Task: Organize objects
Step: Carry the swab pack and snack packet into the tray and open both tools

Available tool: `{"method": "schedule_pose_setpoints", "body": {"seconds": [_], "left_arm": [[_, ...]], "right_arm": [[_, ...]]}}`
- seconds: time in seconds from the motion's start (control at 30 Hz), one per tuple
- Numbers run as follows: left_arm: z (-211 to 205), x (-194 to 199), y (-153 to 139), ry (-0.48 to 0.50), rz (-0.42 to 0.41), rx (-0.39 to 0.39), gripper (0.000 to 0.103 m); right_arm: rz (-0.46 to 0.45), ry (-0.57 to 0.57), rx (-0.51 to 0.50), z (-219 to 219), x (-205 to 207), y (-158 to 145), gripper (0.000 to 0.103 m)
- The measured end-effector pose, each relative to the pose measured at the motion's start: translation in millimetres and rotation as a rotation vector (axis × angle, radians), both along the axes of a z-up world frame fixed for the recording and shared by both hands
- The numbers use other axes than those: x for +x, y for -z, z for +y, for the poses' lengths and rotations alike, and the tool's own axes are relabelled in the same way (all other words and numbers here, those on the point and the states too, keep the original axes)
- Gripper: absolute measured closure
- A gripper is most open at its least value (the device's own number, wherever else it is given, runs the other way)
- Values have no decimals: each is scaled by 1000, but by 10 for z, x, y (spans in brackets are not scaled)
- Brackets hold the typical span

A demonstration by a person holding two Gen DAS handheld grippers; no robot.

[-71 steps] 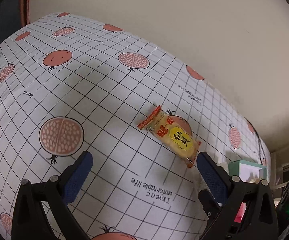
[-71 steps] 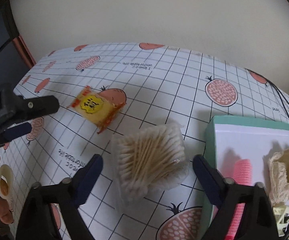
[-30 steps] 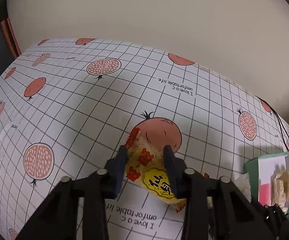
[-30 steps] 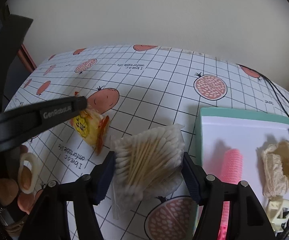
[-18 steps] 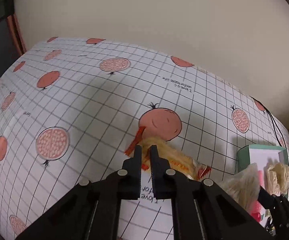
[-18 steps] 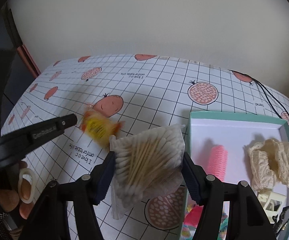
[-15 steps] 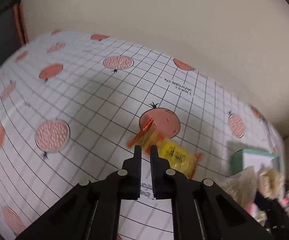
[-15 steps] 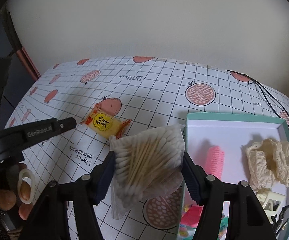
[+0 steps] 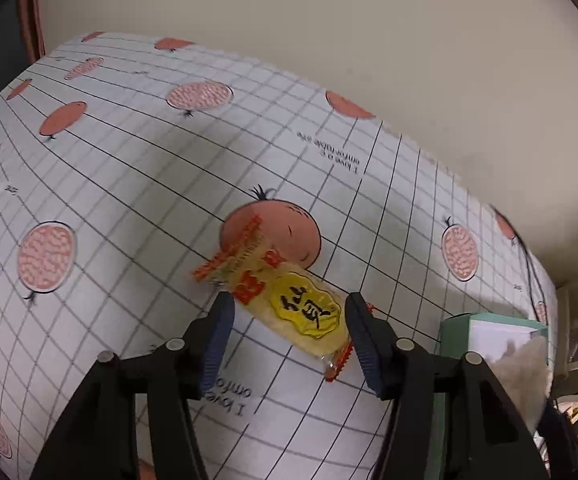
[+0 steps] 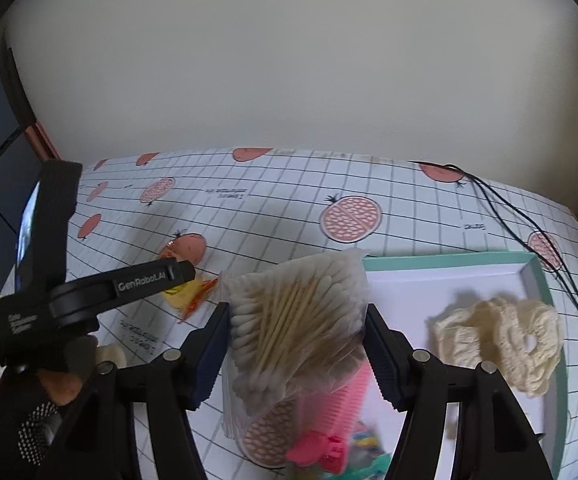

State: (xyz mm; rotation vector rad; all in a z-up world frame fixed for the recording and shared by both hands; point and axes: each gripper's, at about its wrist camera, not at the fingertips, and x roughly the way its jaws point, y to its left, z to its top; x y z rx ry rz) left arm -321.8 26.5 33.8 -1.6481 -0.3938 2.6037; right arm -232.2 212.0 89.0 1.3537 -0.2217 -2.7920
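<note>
Left gripper [image 9: 287,322] angled down over the counter [image 9: 121,184], fingers [image 9: 219,334] spreading apart at this moment, pads clear of the yellow snack packet [image 9: 289,300] that lies flat between them on the gridded, fruit-printed cloth, red crimped end partly over a printed orange face. Seen from the right wrist view, same packet [image 10: 187,294] half hidden behind the left gripper [image 10: 177,272], gloved hand [image 10: 29,416] wrapped round its handle. Right gripper [image 10: 297,340] raised above the cloth, fingers [image 10: 211,344] clenched on a clear bag of cotton swabs [image 10: 297,320], pads pressing both sides, bag hanging in front of the near-left corner of the teal box [image 10: 449,258]. Inside the box's white interior: cream crocheted scrunchie [image 10: 497,340] toward the right, pink hair roller [image 10: 345,396] just below the bag. Pink claw clip [image 10: 321,450] and small colourful bits blurred at the lower edge, whether in or beside the box unclear. Black cables [image 10: 529,236] trailing across the far right corner of the counter. In the left wrist view, box [image 9: 455,326] at the right edge, blurred swab bag [image 9: 525,368] in front of it.
</note>
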Motion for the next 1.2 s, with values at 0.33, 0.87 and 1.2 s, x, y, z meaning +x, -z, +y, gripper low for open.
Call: {"method": "schedule_pose_setpoints", "body": {"seconds": [0.33, 0.87, 1.2], "left_arm": [[210, -150, 159, 5, -6, -78, 35], [94, 391, 156, 62, 17, -181, 65], [150, 1019, -111, 107, 66, -125, 65]], "right_arm": [[-27, 24, -1, 173, 13, 123, 36], [-51, 72, 33, 272, 368, -58, 36], [-56, 132, 75, 372, 817, -258, 36]]}}
